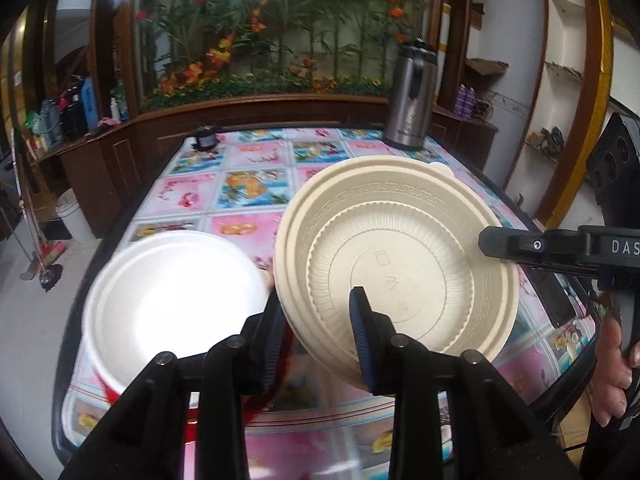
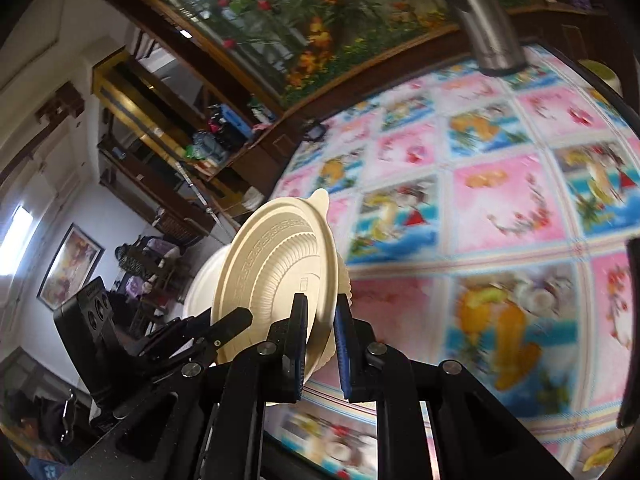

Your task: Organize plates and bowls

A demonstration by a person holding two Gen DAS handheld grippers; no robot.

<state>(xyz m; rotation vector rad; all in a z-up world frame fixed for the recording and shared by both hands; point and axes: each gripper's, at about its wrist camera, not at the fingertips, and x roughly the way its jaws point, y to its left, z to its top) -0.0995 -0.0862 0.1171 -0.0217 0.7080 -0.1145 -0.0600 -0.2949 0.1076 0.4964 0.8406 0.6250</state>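
I held the beige bowl (image 1: 400, 264) tilted above the surface (image 1: 248, 188), both the left tool (image 1: 316, 336) and right tool (image 2: 320, 344) clamped on opposite rim edges, and judged level lowering beside the white plate (image 1: 172, 300) best.

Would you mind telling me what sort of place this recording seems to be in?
Probably a home dining or living room: a table under a colourful picture-patterned cloth, a steel thermos jug standing on it, and dark wooden cabinets around a planter of bright flowers behind.
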